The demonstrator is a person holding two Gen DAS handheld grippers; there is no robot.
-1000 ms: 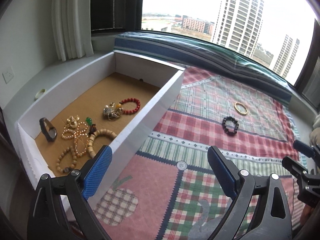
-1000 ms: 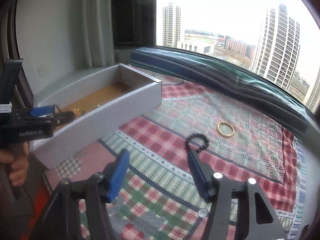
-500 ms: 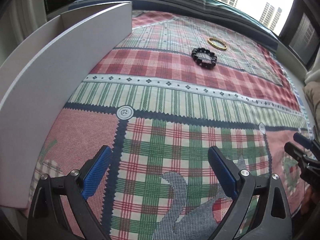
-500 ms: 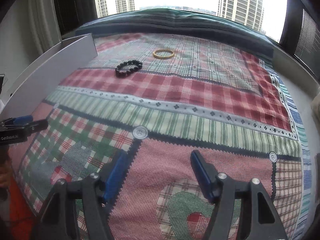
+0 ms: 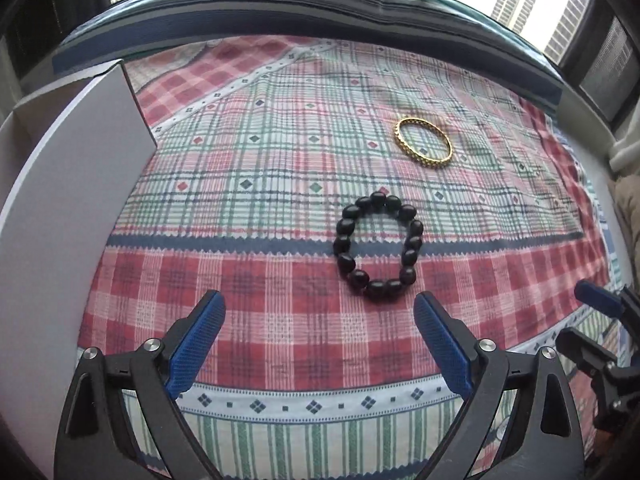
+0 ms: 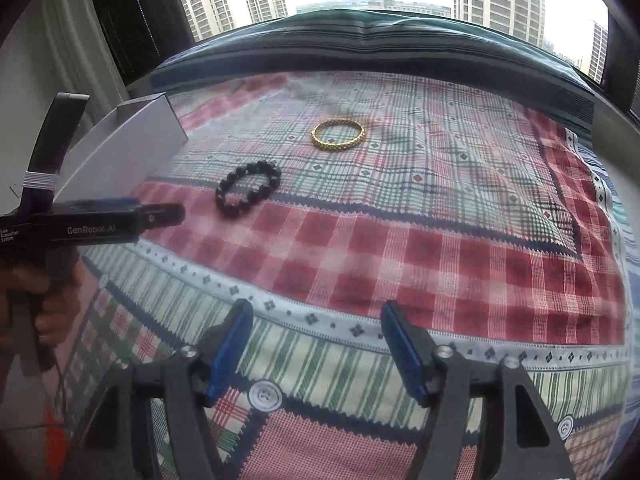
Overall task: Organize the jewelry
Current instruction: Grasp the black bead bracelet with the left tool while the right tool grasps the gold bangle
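Note:
A black bead bracelet (image 5: 378,246) lies flat on the plaid cloth, just ahead of my open, empty left gripper (image 5: 320,320) and slightly to its right. A gold bangle (image 5: 424,142) lies further back on the right. The white box (image 5: 76,184) stands at the left; its inside is hidden. In the right wrist view the black bracelet (image 6: 248,192) and gold bangle (image 6: 338,135) lie far ahead on the left. My right gripper (image 6: 316,332) is open and empty over the cloth. The left gripper (image 6: 120,218) shows side-on beside the bracelet.
The patchwork plaid cloth (image 5: 280,184) covers the whole surface. A dark folded blanket (image 5: 320,12) runs along the window at the back. The box's white wall (image 6: 128,152) borders the left. The right gripper's tips (image 5: 600,308) show at the left view's right edge.
The left gripper has moved away from the box and forward to the black bracelet, which is now close ahead. The right gripper has also moved forward. Both stayed open.

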